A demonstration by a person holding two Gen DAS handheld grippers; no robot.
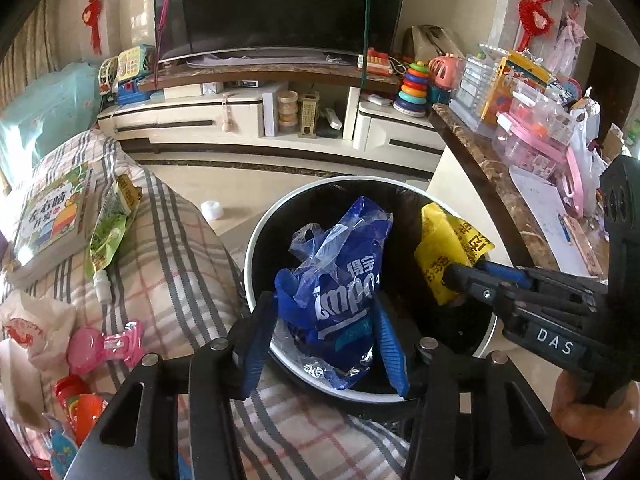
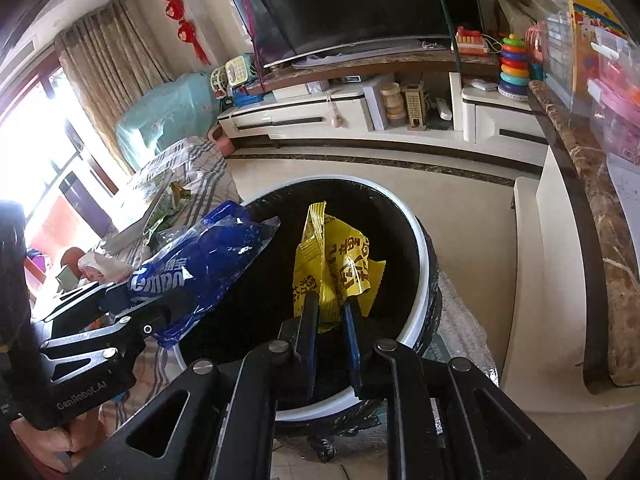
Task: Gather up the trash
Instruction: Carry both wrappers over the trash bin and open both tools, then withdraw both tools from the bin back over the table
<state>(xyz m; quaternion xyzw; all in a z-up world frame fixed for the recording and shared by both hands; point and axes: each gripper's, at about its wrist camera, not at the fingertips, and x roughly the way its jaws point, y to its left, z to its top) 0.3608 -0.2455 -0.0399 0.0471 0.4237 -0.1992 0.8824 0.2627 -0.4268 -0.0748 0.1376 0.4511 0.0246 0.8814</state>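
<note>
A round bin with a white rim (image 1: 256, 240) and black liner stands on the floor; it also shows in the right wrist view (image 2: 424, 248). My left gripper (image 1: 326, 320) is shut on a blue plastic wrapper (image 1: 340, 280) and holds it over the bin's near edge; the wrapper also shows in the right wrist view (image 2: 208, 264). My right gripper (image 2: 330, 312) is shut on a yellow wrapper (image 2: 336, 264) above the bin's opening. In the left wrist view the right gripper (image 1: 460, 276) comes in from the right with the yellow wrapper (image 1: 444, 248).
A plaid-covered sofa (image 1: 172, 248) lies left of the bin, with a book (image 1: 52, 216), a green wrapper (image 1: 108, 228), a pink toy (image 1: 104, 344) and other items. A marble-topped counter (image 1: 492, 176) with toys stands right. A TV unit (image 1: 256, 112) is behind.
</note>
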